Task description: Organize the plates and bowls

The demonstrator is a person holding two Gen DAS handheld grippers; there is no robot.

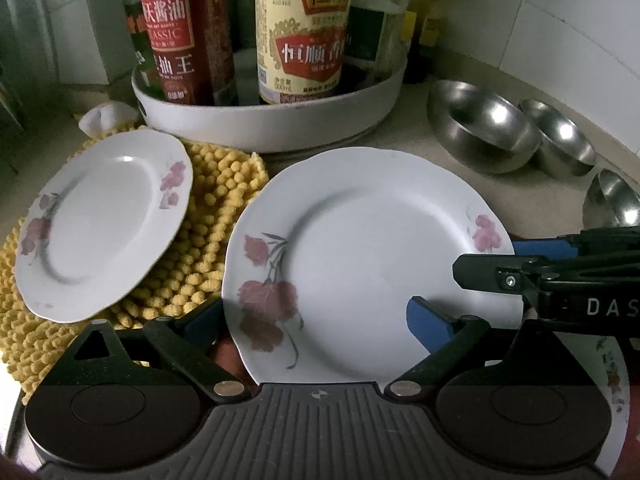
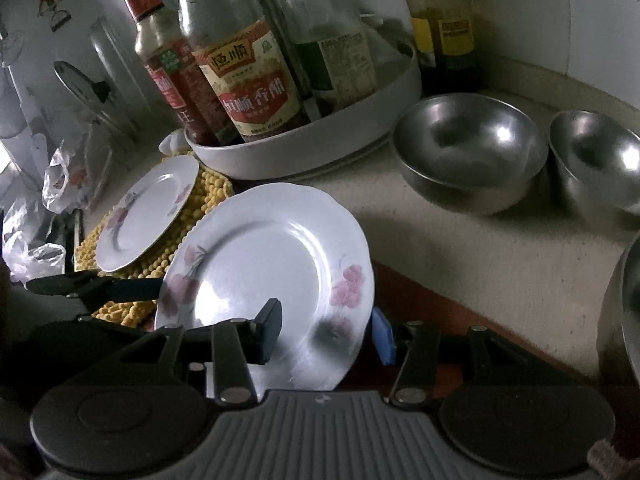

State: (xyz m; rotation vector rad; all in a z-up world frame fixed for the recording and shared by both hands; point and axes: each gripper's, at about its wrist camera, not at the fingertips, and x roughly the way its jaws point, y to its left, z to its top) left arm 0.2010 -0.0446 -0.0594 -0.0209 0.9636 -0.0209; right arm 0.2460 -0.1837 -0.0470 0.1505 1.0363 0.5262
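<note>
Plate (image 1: pixel 372 264), glazed white with flower prints, is tilted up over the counter edge, beside a second plate (image 1: pixel 104 216) lying on the yellow mat (image 1: pixel 224 192). Right gripper (image 2: pixel 326 334) is closed narrowly on its rim, one finger over the face, the other behind. Left gripper (image 1: pixel 316 320) stands wide, its fingers straddling the near rim without pressing. Judgement: ceramic is stiff, moderately heavy, slick and chip-prone; a rim pinch alone may let it swing or slip. Best hold is at the rim on two sides. Steel bowls (image 2: pixel 468 152) stand well apart to the right, near the bottle tray (image 1: pixel 276 120).
</note>
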